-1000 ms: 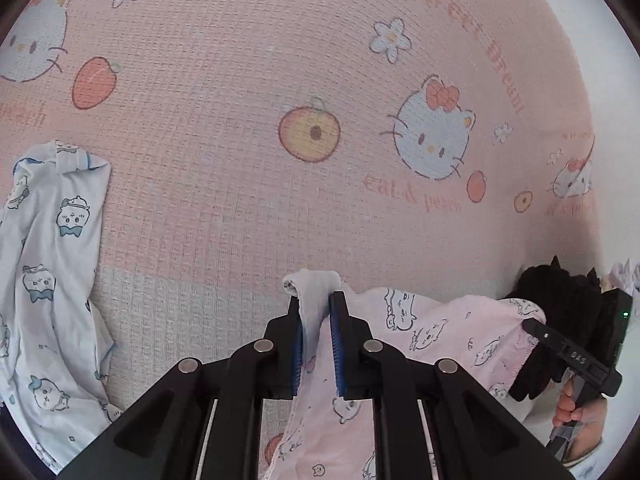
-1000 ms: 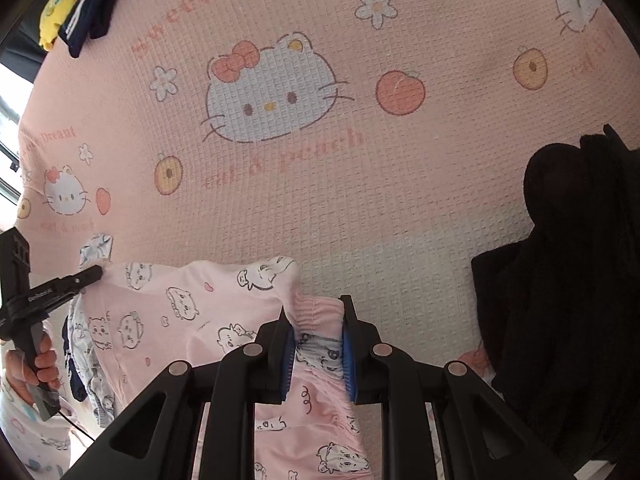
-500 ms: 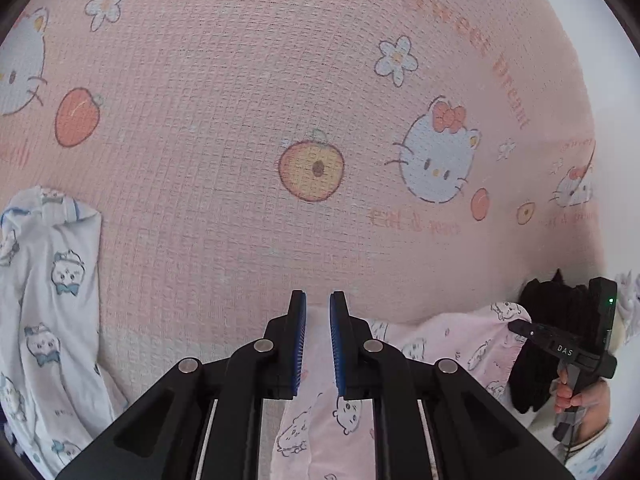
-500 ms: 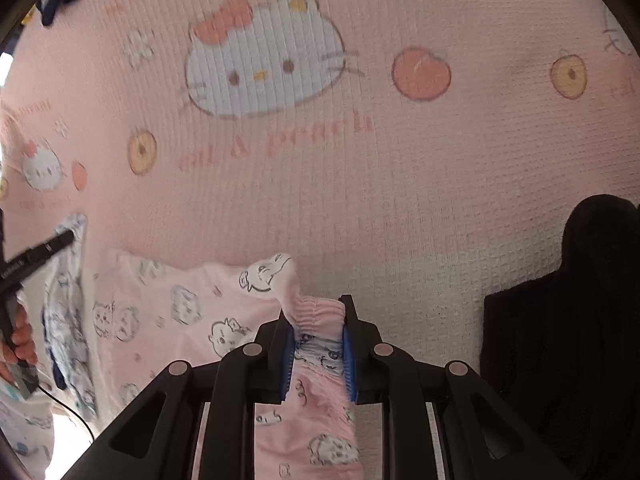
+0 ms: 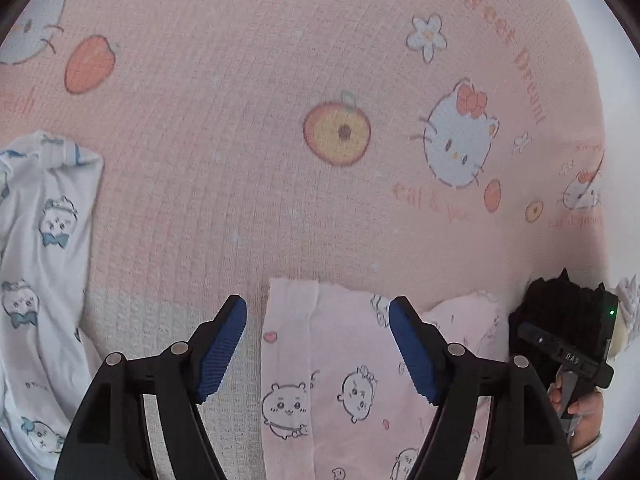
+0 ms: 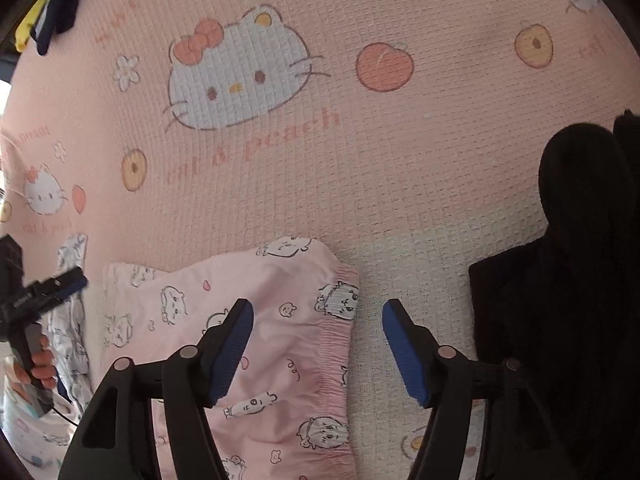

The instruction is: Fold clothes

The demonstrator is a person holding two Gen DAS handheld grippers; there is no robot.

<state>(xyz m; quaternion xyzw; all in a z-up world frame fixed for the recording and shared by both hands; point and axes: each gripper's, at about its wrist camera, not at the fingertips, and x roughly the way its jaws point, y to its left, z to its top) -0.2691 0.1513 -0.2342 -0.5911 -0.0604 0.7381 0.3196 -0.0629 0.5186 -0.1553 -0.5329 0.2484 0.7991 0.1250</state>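
A pink garment (image 5: 340, 380) printed with small cartoon animals lies flat on the blanket. Its folded edge points away from me. In the left wrist view my left gripper (image 5: 318, 308) hangs just over that edge, jaws opening, blue pads clear of the cloth on both sides. In the right wrist view the same pink garment (image 6: 280, 320) shows its gathered elastic waistband (image 6: 344, 332). My right gripper (image 6: 318, 308) straddles the waistband corner, jaws opening, with neither pad pressing on the fabric.
Everything rests on a pink cartoon-cat blanket (image 5: 280, 80). A white garment with blue print (image 5: 40, 260) lies at the left. A black garment (image 6: 560, 300) is heaped at the right. Dark blue and yellow clothes (image 6: 52, 12) sit at the far left corner. A hand (image 5: 580, 412) shows at the right edge.
Both grippers were shut on the pink garment and have let it go, their jaws spreading wide. Both sank toward the blanket, and the garment now lies flat.
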